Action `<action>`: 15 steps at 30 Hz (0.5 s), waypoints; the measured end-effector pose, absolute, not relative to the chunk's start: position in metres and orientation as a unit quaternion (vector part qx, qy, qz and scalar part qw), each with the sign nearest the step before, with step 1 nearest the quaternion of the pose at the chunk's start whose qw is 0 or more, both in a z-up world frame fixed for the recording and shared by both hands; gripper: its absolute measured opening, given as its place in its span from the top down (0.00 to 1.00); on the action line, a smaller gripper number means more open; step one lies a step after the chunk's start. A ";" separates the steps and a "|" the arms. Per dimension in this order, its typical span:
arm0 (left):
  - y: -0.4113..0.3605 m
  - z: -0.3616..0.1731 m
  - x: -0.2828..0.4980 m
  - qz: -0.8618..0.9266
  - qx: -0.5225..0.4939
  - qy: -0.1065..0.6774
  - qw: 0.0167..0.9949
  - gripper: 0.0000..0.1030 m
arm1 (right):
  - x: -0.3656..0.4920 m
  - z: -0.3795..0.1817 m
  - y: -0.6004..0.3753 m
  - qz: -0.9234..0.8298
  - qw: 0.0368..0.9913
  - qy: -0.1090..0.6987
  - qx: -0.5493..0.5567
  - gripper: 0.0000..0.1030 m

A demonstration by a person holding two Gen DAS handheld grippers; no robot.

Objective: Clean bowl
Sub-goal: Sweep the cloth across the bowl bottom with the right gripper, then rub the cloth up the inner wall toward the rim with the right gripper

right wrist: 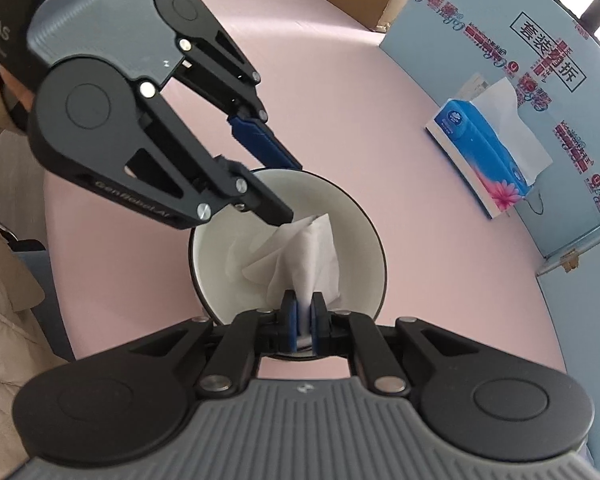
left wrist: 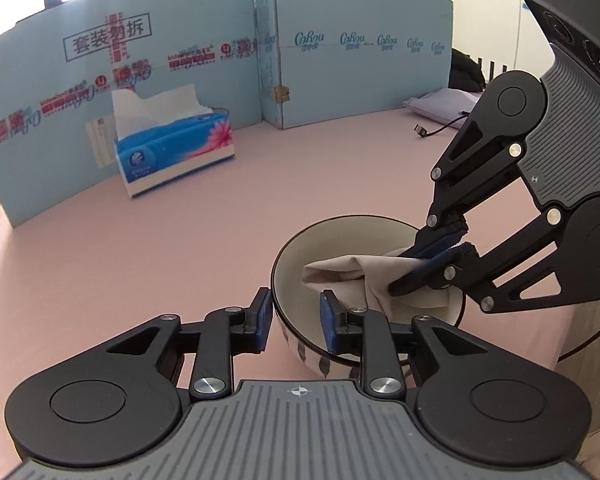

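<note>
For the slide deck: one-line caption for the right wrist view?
Right gripper pinches a white tissue inside the bowl; left gripper straddles its rim.

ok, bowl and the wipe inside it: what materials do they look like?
Bowl: likely glazed ceramic, going by the smooth, glossy cream inside, dark rim and painted pattern outside; could be melamine.
Wipe: thin white paper tissue, crumpled with soft creases, probably pulled from the tissue box. The right tool pinches it.
</note>
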State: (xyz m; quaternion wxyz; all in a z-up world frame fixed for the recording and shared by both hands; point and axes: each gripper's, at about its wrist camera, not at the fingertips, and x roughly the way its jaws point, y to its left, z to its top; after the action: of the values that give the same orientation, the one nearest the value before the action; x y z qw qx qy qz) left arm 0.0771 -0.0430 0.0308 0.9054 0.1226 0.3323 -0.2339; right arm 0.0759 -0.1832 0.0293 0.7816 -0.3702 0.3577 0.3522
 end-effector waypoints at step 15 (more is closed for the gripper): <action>-0.041 0.029 0.101 -0.263 0.142 0.326 0.897 0.91 | 0.073 0.031 -0.182 0.375 0.759 0.379 -0.373 0.92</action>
State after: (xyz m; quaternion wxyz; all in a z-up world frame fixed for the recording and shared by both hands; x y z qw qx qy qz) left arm 0.1012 -0.0408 0.0293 0.8968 0.1417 0.3264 -0.2631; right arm 0.0732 -0.1819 0.0309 0.7595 -0.3729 0.3785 0.3753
